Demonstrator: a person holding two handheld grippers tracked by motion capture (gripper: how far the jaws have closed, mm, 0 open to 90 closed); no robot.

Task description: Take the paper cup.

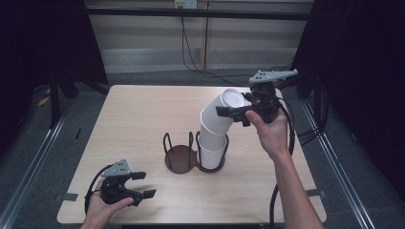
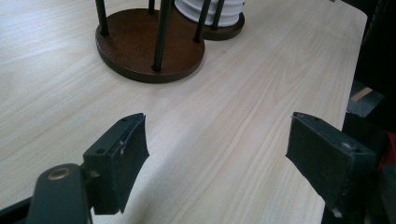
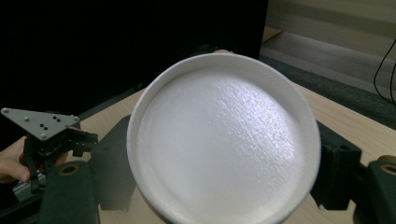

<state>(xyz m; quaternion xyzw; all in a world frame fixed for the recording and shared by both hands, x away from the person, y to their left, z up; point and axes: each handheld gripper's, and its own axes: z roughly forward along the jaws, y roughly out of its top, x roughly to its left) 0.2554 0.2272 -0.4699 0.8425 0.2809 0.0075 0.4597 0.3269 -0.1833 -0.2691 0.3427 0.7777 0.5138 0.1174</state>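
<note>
We see a table (image 1: 143, 114) of pale wood-grain laminate, smooth with a soft sheen. The cup holder (image 1: 181, 157) has a dark brown, matt wooden-looking base and thin black metal-looking rods. The white cup (image 3: 224, 140) looks like foam, finely pebbled and faintly glossy. The left gripper (image 2: 217, 154) has matt black plastic-looking jaws with rough, worn pads.

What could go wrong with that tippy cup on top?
The top cup leans sideways, pinched in the right gripper. If it sticks to the stack below, it might drag more cups up, or tip the holder. Too hard a squeeze could also dent it.
</note>
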